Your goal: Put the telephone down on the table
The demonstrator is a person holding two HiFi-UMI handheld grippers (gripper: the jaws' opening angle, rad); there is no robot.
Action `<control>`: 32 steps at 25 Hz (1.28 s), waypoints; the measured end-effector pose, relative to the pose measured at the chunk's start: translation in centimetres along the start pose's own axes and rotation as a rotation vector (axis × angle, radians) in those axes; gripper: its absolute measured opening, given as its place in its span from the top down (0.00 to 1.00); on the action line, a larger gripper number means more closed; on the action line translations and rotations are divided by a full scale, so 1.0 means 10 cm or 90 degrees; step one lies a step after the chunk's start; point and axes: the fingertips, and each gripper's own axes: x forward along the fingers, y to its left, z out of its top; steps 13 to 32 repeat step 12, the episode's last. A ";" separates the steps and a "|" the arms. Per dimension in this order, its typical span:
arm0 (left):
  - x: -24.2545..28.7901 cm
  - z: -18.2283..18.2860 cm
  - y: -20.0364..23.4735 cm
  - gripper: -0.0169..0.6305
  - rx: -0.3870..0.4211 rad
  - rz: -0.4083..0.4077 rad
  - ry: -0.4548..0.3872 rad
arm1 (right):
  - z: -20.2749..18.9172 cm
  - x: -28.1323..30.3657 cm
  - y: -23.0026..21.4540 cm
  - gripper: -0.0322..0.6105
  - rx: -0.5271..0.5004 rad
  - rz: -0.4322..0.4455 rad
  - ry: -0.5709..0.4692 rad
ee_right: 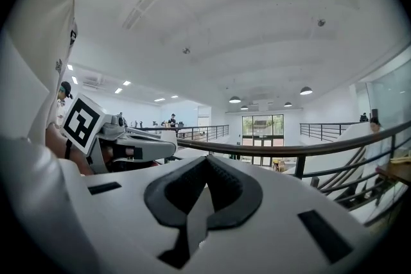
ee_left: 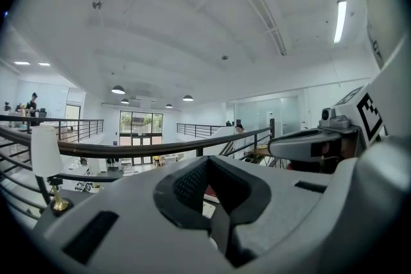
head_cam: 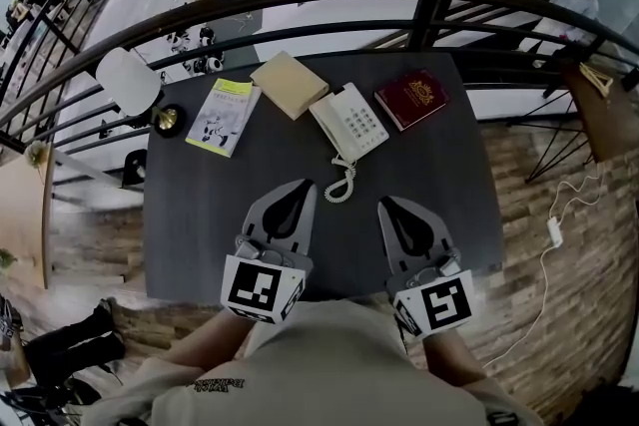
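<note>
The telephone lies flat on the table, beyond and between left gripper and right gripper; both clear of it, jaws closed, empty.

The cream telephone lies flat, askew, on the dark table, coiled cord alongside.

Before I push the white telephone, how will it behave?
The telephone looks rigid, so it should slide as one piece. Its handset likely only rests on top and may slip off. The coiled cord looks floppy and would probably drag.
</note>
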 end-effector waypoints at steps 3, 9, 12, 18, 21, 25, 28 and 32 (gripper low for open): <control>0.01 0.00 -0.02 0.97 0.003 0.003 0.001 | 0.01 -0.01 -0.05 0.95 0.002 -0.004 -0.005; 0.04 0.01 -0.06 0.97 0.006 0.008 0.002 | 0.09 -0.03 -0.09 0.95 -0.001 -0.001 -0.020; 0.06 0.03 -0.09 0.97 0.014 0.008 0.003 | 0.10 -0.04 -0.11 0.95 -0.004 0.002 -0.021; 0.06 0.03 -0.09 0.97 0.014 0.008 0.003 | 0.10 -0.04 -0.11 0.95 -0.004 0.002 -0.021; 0.06 0.03 -0.09 0.97 0.014 0.008 0.003 | 0.10 -0.04 -0.11 0.95 -0.004 0.002 -0.021; 0.06 0.03 -0.09 0.97 0.014 0.008 0.003 | 0.10 -0.04 -0.11 0.95 -0.004 0.002 -0.021; 0.06 0.03 -0.09 0.97 0.014 0.008 0.003 | 0.10 -0.04 -0.11 0.95 -0.004 0.002 -0.021; 0.06 0.03 -0.09 0.97 0.014 0.008 0.003 | 0.10 -0.04 -0.11 0.95 -0.004 0.002 -0.021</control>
